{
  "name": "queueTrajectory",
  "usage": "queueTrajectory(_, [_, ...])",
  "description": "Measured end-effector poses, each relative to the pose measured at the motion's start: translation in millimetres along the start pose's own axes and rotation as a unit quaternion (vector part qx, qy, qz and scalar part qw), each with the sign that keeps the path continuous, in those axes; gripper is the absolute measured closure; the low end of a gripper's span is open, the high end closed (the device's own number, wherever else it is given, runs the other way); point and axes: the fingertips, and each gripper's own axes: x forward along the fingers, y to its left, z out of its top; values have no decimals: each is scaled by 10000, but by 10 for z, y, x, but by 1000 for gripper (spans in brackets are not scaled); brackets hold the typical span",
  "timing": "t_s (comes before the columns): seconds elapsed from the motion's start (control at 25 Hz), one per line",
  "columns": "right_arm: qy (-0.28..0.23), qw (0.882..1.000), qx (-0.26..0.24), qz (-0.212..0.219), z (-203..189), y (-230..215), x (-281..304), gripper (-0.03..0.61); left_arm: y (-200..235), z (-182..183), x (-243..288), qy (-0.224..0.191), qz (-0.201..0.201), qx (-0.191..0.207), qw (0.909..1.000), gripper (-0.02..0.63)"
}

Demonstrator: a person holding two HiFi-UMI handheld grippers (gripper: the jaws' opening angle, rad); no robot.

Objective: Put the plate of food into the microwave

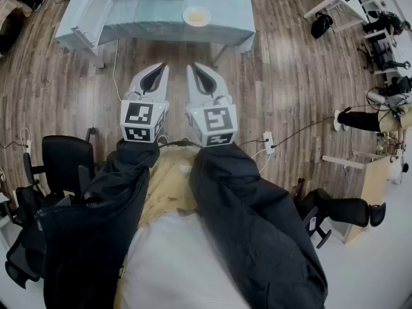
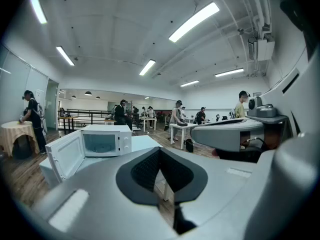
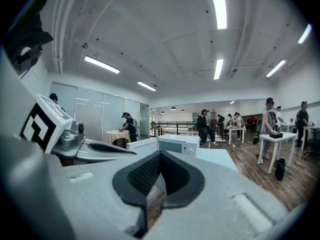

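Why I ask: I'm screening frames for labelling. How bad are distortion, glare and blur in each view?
Head view: strong fisheye bows the floorboards; the plate is tiny but sharp, and the lighting is even. Left gripper view: the ceiling lights blow out, a dark round vignette rings the frame, and the microwave is crisp. Right gripper view: same vignette and blown-out lights; no motion blur.

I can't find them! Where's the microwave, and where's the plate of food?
microwave (image 2: pixel 100 143), left gripper view, on its open front.
plate of food (image 1: pixel 186 17), head view, on the plate's left rim.
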Motion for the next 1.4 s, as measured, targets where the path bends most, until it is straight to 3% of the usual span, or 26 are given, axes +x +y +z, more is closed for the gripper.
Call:
queueTrajectory(0.76, [289,9994,196,-32,-199,108,170,581,174,-151,37,226,-179,-155,9995,612])
queueTrajectory(1.4, [366,9988,322,36,-424,546,185,581,453,-622,-206,640,-206,-561,9962,612])
